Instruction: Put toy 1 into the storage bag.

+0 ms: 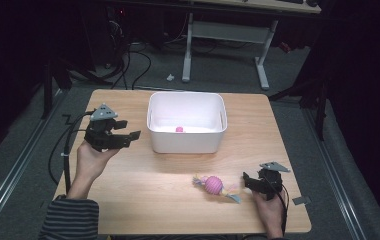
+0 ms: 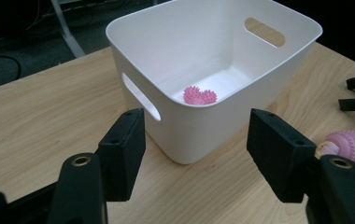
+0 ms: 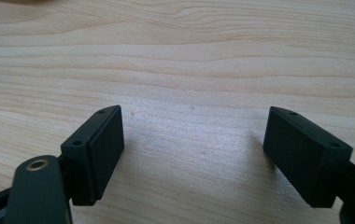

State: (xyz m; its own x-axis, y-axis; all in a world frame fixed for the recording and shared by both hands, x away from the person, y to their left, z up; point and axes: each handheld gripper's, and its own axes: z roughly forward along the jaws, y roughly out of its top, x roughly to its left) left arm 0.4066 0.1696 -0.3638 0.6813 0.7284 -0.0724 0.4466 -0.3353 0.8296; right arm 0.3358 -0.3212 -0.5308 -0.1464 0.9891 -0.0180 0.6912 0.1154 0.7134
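A white plastic bin [image 1: 186, 145] with handle slots stands at the middle back of the wooden table [image 1: 143, 175]. Inside it lies a small pink spiky toy [image 2: 200, 95] [image 1: 179, 129]. A pink ribbed ball toy with pastel rope ends [image 1: 215, 185] [image 2: 353, 146] lies on the table near the front right. My left gripper [image 1: 128, 131] [image 2: 196, 149] hovers open just left of the bin, its jaws aimed at the bin's corner with nothing between them. My right gripper [image 1: 245, 179] [image 3: 192, 154] stands open low over bare wood, just right of the ball toy.
A small grey tag [image 1: 301, 200] lies near the table's front right edge. Beyond the table stand a white desk frame [image 1: 225, 35] and loose cables on the dark floor. Bare wood stretches between the bin and the front edge.
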